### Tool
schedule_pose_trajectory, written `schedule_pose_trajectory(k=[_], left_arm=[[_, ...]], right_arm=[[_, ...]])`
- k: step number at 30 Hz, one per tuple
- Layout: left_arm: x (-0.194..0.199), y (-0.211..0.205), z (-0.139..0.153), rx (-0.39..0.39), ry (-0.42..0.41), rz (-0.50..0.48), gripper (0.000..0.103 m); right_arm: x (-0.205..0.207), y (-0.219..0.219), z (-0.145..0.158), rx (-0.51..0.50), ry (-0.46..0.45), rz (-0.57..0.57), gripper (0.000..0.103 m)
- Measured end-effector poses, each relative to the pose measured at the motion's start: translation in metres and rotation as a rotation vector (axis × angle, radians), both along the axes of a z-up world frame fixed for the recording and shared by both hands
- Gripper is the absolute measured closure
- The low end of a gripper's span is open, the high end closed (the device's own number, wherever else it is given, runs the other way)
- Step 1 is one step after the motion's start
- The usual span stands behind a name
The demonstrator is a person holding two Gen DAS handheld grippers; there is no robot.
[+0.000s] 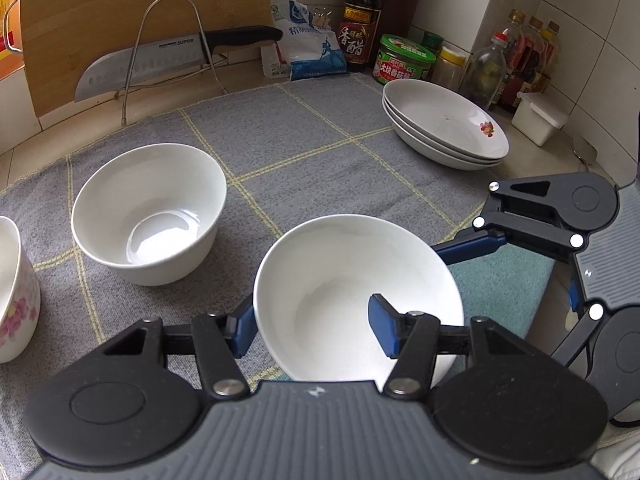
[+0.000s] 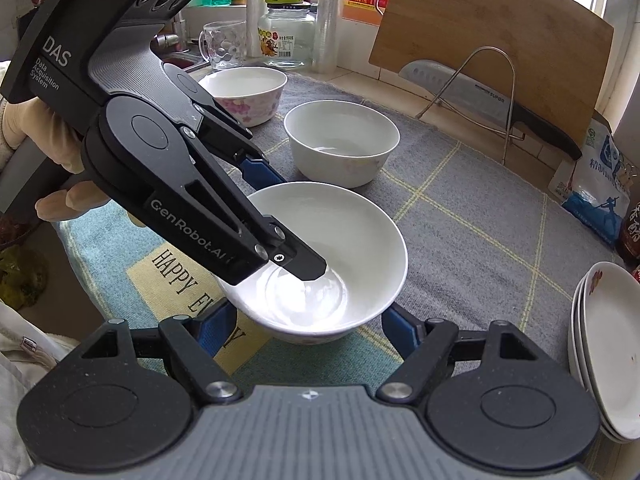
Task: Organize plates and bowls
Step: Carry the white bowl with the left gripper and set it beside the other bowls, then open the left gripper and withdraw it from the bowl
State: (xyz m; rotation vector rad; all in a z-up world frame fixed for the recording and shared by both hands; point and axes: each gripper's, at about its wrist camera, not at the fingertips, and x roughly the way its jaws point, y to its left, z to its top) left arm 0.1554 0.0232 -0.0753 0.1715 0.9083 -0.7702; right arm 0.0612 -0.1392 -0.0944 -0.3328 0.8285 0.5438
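Two matching handheld tongs: ribbed grey bodies, black round pivot housings on either side, black link arms joined by silver rivets. Blue pads on the fingers [image 1: 384,326] of the left gripper [image 1: 312,326]; same blue on the right gripper [image 2: 304,330]. White lettering "DAS Data Acquisition System" on the left tool's black block, "GenRobot.AI" along one arm, one cross-head screw near the tip. Pale glove on the hand [image 2: 24,128] behind that block; quilted off-white sleeve [image 2: 16,364] below it.

Knife [image 1: 136,70] on wire rack [image 1: 172,46], board [image 1: 120,8] behind; sauce btls [image 1: 360,16] rear.
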Motion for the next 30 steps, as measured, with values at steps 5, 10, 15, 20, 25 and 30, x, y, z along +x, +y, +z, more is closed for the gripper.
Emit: schedule_pose_trajectory(k=[5,10,15,20,25,30], left_arm=[[-0.006,0.002,0.011,0.008,-0.085,0.01,0.017],[-0.008,0.012,0.021,0.024,-0.138,0.045,0.013],[-0.009,0.026,0.03,0.035,-0.193,0.102,0.008],[-0.003,0.036,0.028,0.076,-0.238,0.16,0.008],[0.005,0.044,0.021,0.088,-0.255,0.211,0.008],[0.011,0.045,0.013,0.109,-0.293,0.233,0.008]], right_arm=[[-0.002,-0.004,0.004,0.015,-0.013,0.01,0.0],[-0.001,-0.01,0.01,0.024,-0.013,0.002,0.0],[0.004,-0.015,0.023,0.044,-0.033,0.0,0.0],[0.015,-0.017,0.035,0.059,-0.061,0.001,0.0],[0.035,-0.017,0.042,0.08,-0.07,-0.007,0.0],[0.051,-0.014,0.043,0.088,-0.064,-0.004,0.0]])
